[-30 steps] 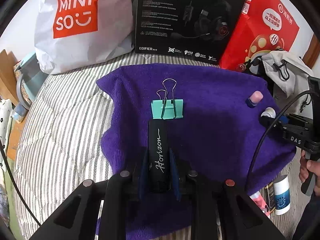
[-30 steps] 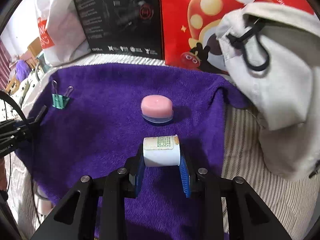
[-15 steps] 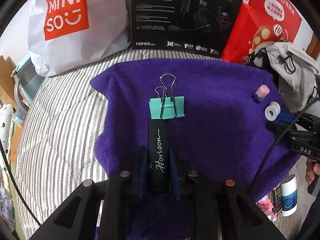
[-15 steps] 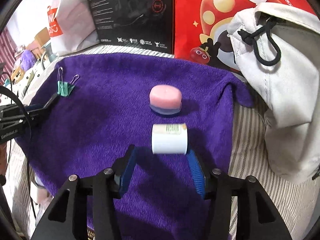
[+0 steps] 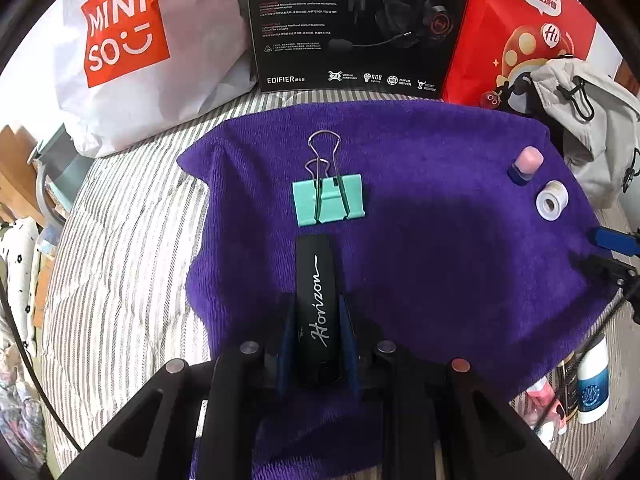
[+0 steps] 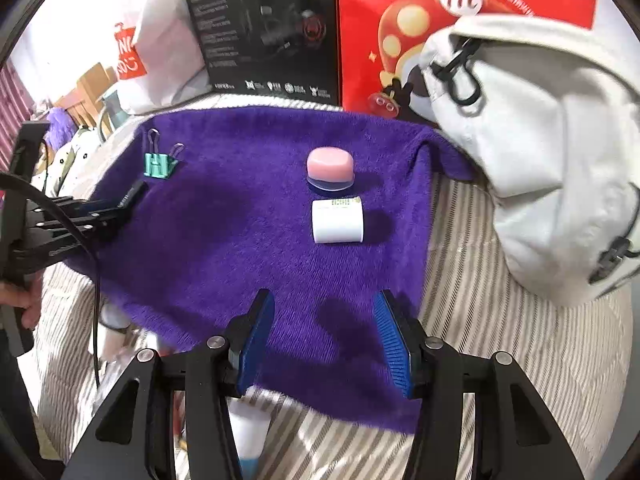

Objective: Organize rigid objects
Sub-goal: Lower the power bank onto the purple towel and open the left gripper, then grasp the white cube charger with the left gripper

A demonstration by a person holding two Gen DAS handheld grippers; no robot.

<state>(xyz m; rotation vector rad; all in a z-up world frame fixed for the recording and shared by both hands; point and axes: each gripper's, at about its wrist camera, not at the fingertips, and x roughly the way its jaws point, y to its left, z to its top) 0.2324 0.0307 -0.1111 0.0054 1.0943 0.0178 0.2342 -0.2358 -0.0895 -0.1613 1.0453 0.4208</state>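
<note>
Since a second ago the right gripper has let go of the white tube and is pulling back; its blue pads are now standing wide apart over the near edge of the purple towel, holding nothing. That tube is lying on its side on the towel, just in front of the pink-capped jar, close to it but whether touching cannot be told. Left gripper is staying clamped on the black Horizon case, jaws pressing both long sides, the case pointing toward the teal binder clip, which is lying just beyond its tip with a small gap between them. Towel is spreading over a striped bedcover. Behind it a Miniso bag, a black headset box and a red bag are standing; a grey pouch is slumping at the towel's right.
</note>
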